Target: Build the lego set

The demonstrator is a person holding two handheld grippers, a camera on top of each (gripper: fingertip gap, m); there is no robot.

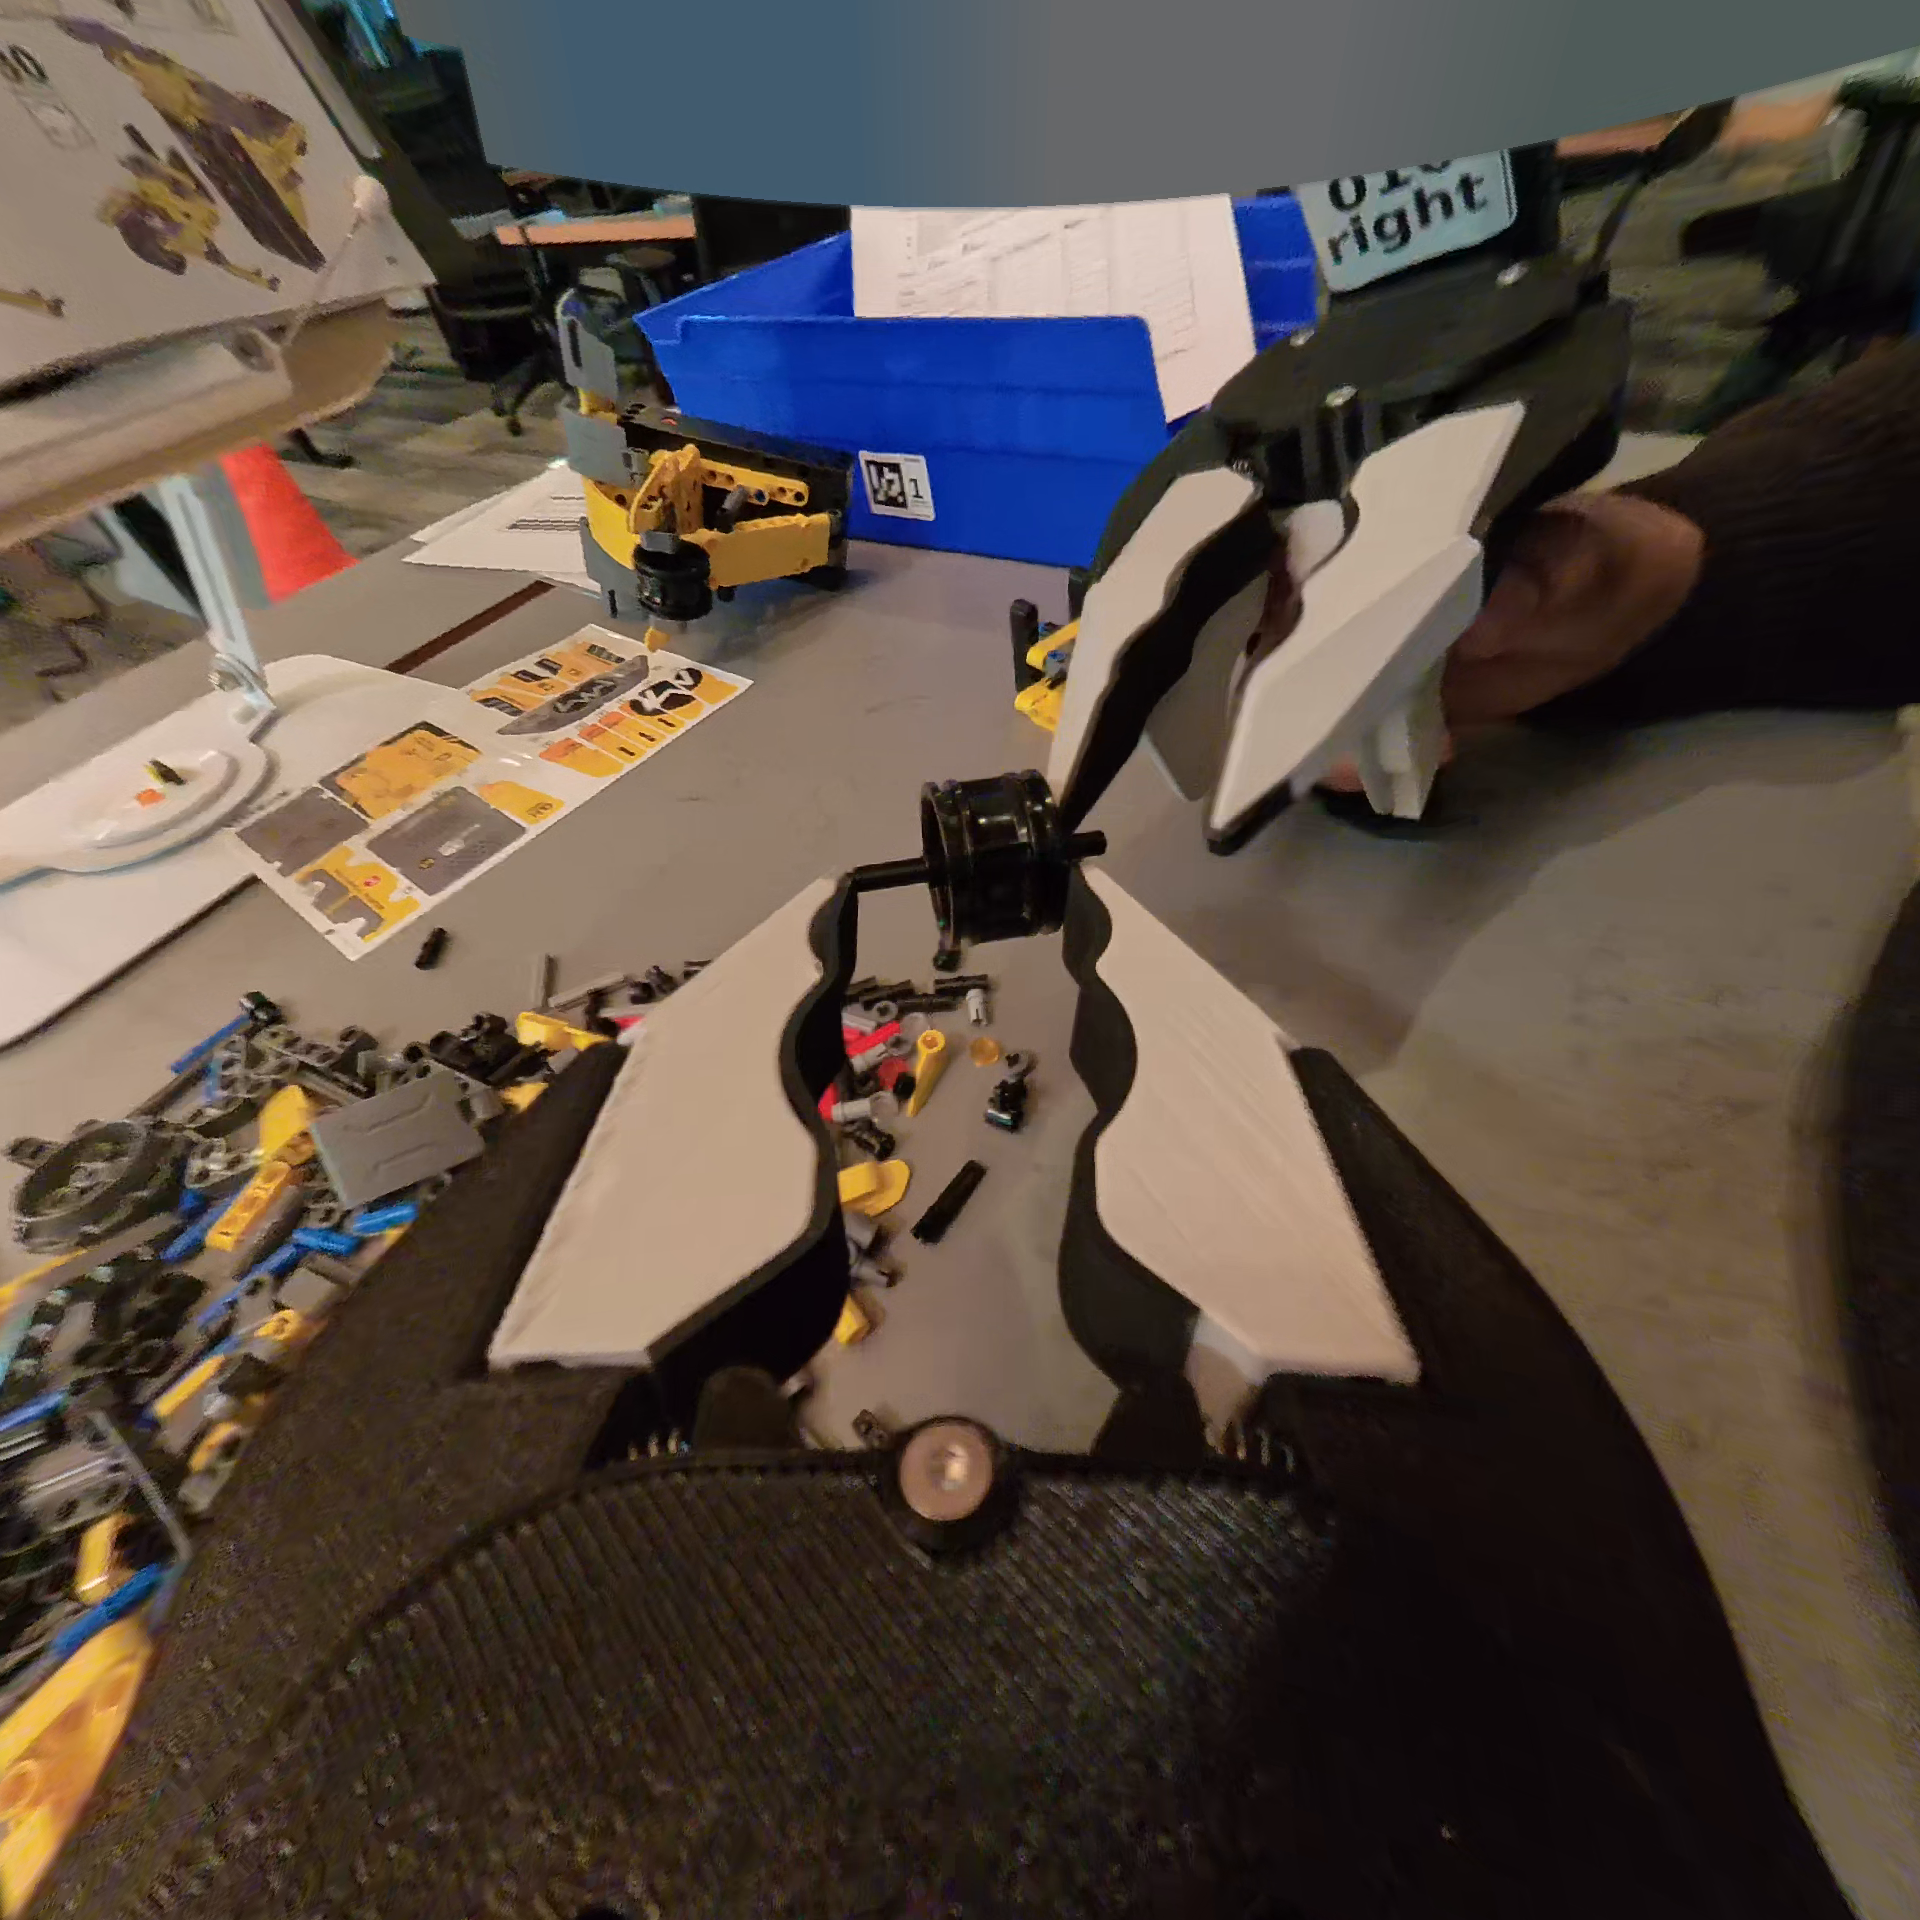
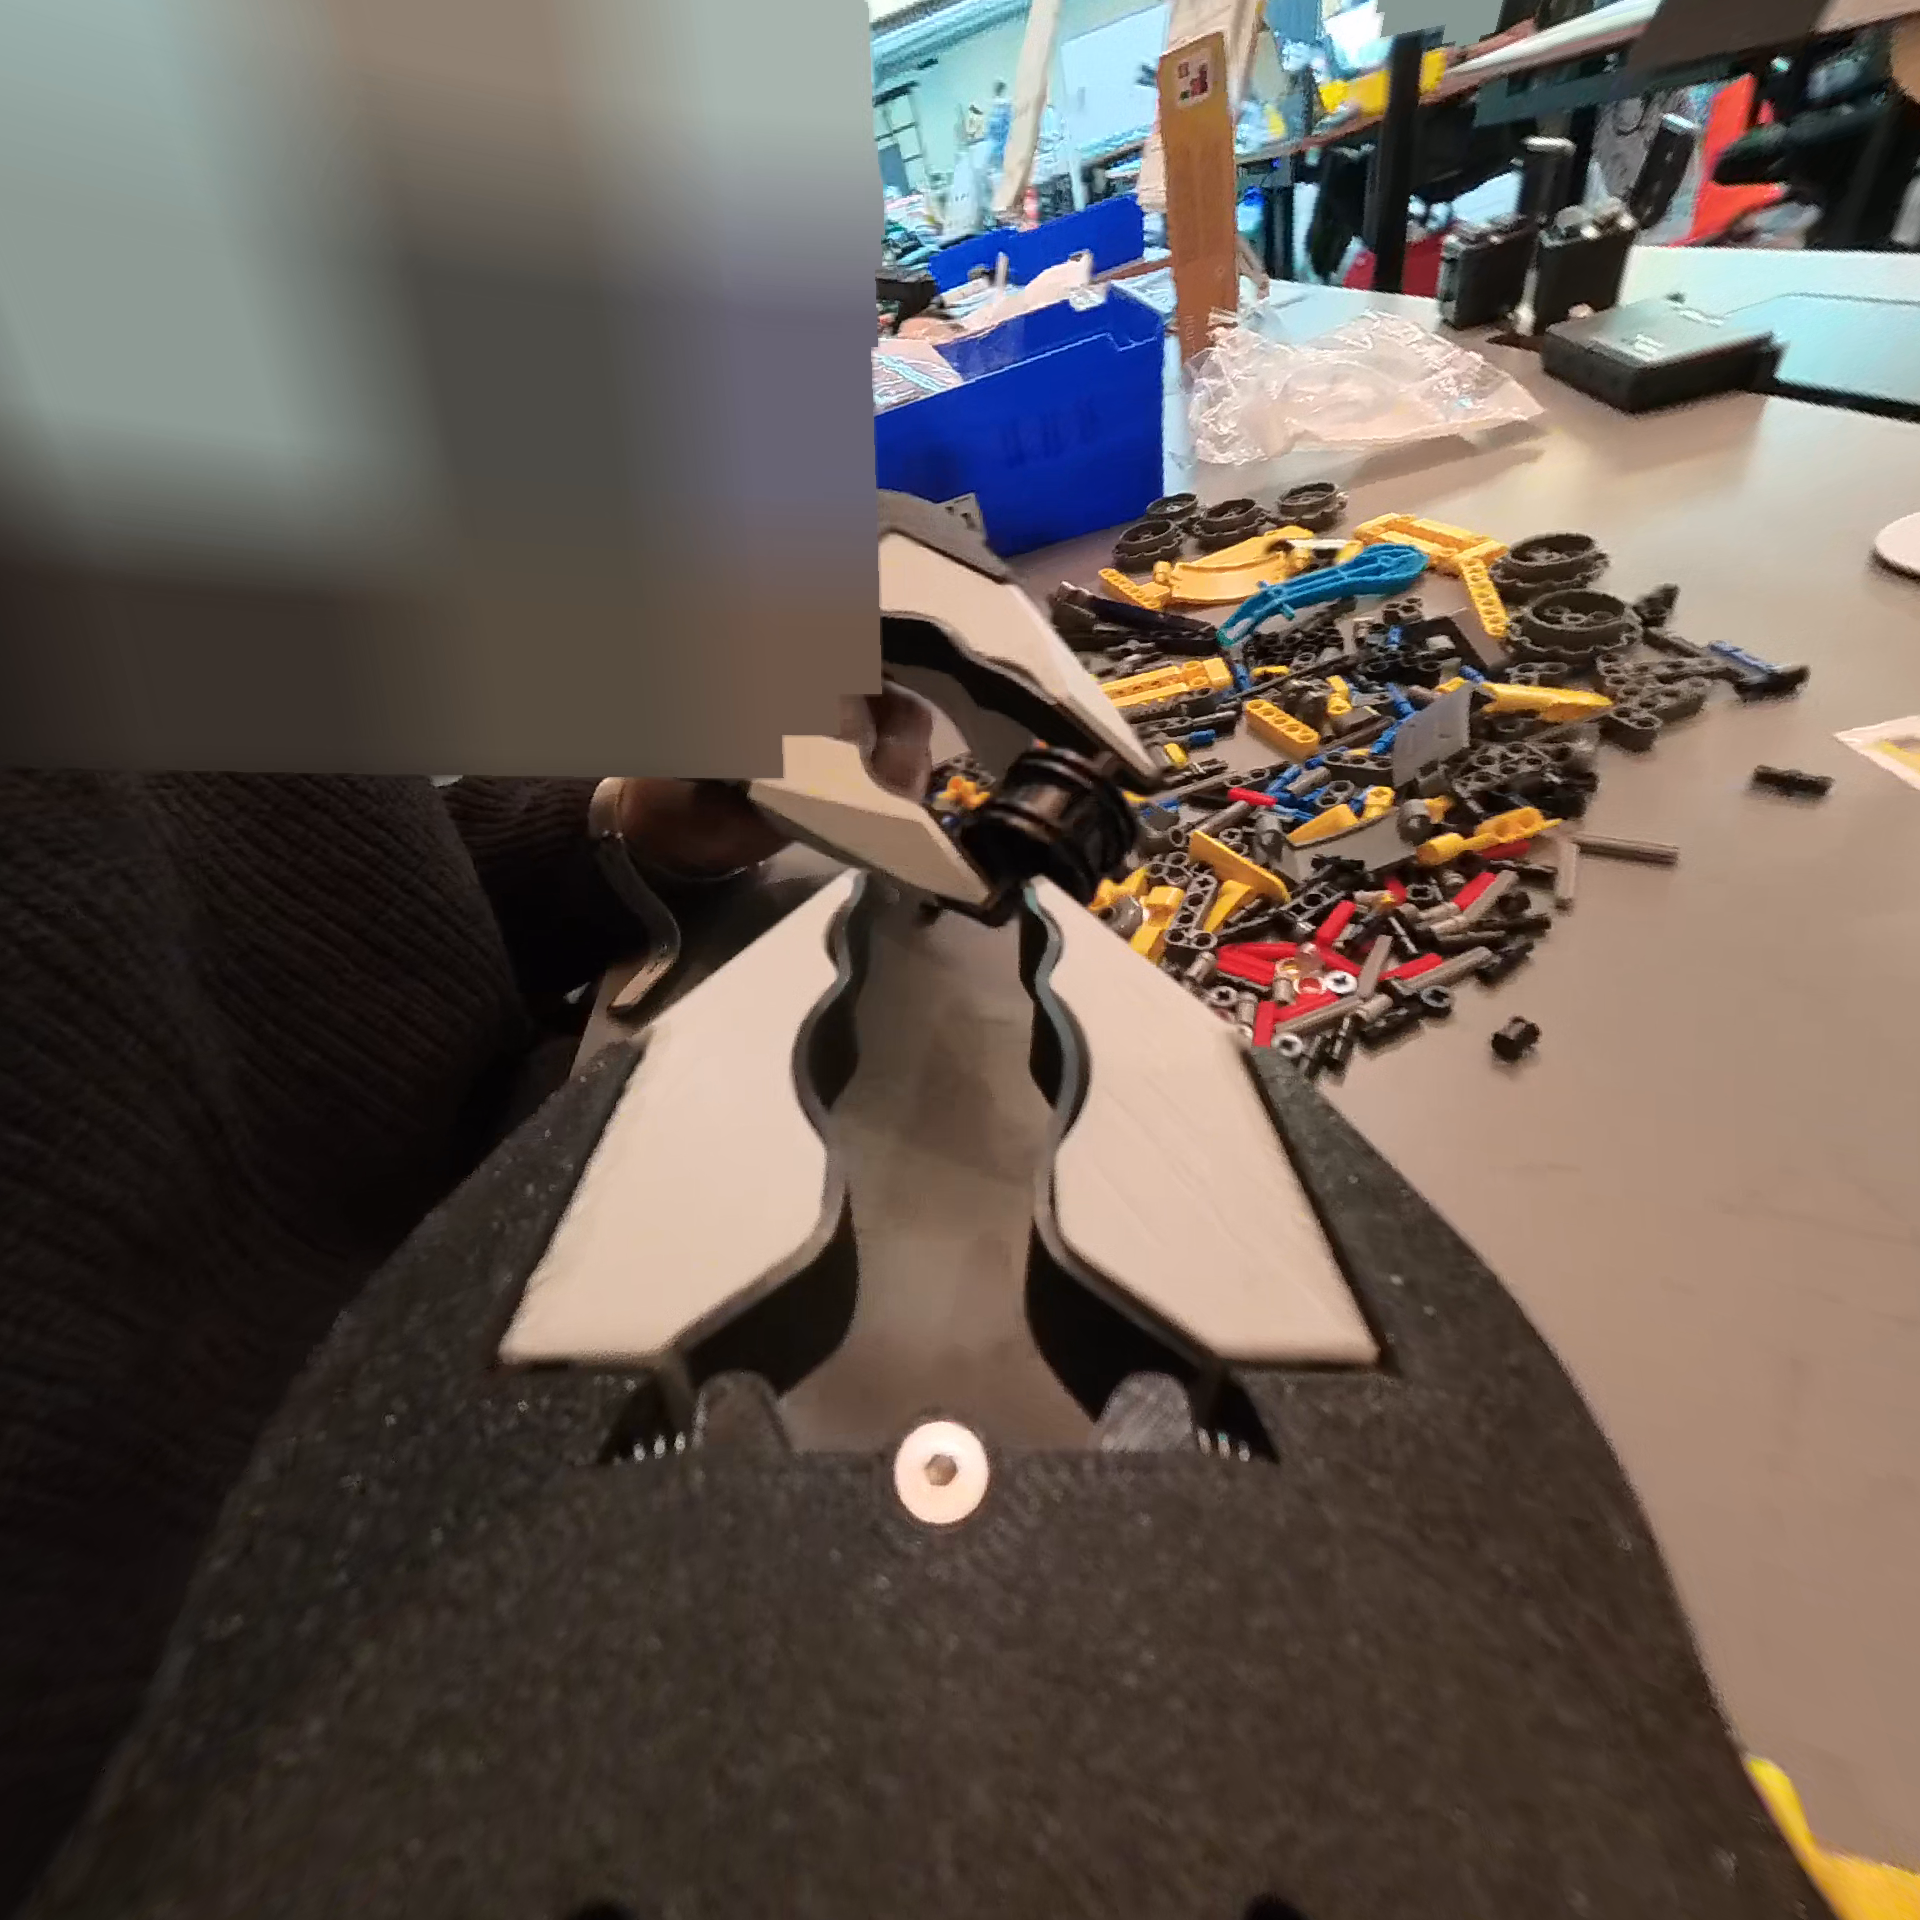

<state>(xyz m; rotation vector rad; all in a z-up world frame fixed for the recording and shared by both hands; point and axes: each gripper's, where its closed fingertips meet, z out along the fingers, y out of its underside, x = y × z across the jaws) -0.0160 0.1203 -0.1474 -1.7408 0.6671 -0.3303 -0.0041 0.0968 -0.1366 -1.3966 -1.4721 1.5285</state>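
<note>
Black wheel hub [image 1: 992,868] on axle, between left claw [image 1: 961,883] tips, right claw [image 1: 1143,800] just beside

1. A grey table [image 1: 1558,1039] bears everything.
2. A heap of loose black, yellow, blue and red building-toy pieces [image 2: 1382,769] spreads across it.
3. A blue plastic bin [image 1: 935,416] stands at the far edge, white papers [image 1: 1049,270] leaning inside.
4. A half-built yellow and black model [image 1: 686,509] sits just beside the bin.
5. A sticker sheet [image 1: 488,779] lies flat nearby.
6. Crumpled clear plastic bags [image 2: 1340,384] lie beyond the heap.
</note>
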